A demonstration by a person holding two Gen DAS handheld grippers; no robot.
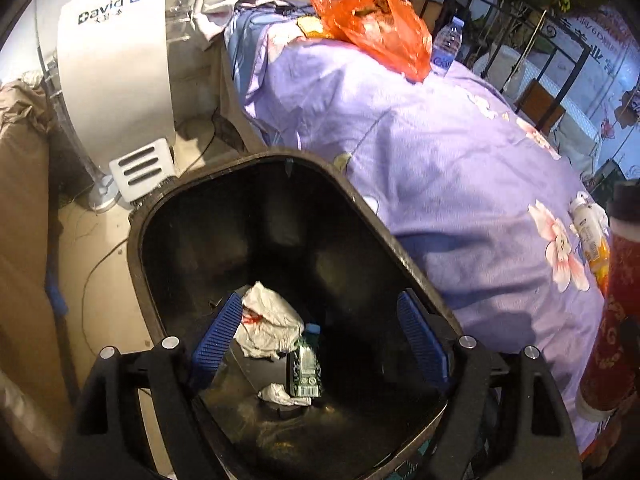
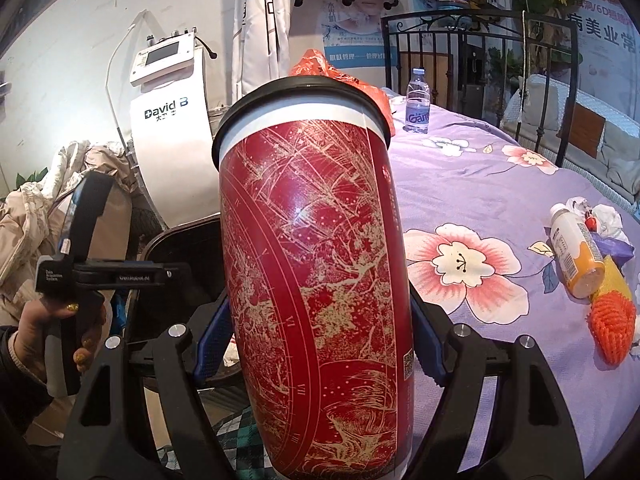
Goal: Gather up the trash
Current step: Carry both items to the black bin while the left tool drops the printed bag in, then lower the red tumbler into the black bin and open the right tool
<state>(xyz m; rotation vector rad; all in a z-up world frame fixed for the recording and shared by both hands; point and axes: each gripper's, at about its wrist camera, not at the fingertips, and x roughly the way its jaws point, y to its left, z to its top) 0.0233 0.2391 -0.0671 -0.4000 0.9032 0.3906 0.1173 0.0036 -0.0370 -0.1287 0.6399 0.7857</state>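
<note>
**Left gripper empty over the bin, right gripper carrying the red cup**

Nearest the right wrist camera, the right gripper (image 2: 316, 344) is clamped on a tall red cup (image 2: 316, 264) with a black lid. Its 2 blue pads press the cup's lower sides, and the cup stands nearly upright, leaning slightly. Held low on the body like this, the cup seems ready to be carried across and tipped into the bin as the next piece of trash.

The left gripper (image 1: 320, 344) hangs directly above the open mouth of the black trash bin (image 1: 160, 216), pointing steeply down. Its jaws are spread wide with nothing between them. Below the pads, on the bin's floor, lie a crumpled white wrapper (image 1: 268, 320), a small green carton (image 1: 306, 368) and another white scrap (image 1: 280, 394). That placement fits a drop made straight down into the bin. In the right view a hand (image 2: 52, 332) grips the left gripper's handle beside the bin.

Farther out, the bed (image 2: 480, 184) with its purple flowered cover holds the remaining trash: a small drink bottle (image 2: 576, 256) lying on its side, an orange foam net (image 2: 612, 320) touching it, and crumpled tissue (image 2: 608, 216) just behind. These lie well to the right of the held cup, away from both grippers.

Farthest back on the bed are a water bottle (image 2: 418, 100) standing upright and an orange plastic bag (image 1: 372, 16) beside it. A white machine (image 1: 116, 80) stands behind the bin.
</note>
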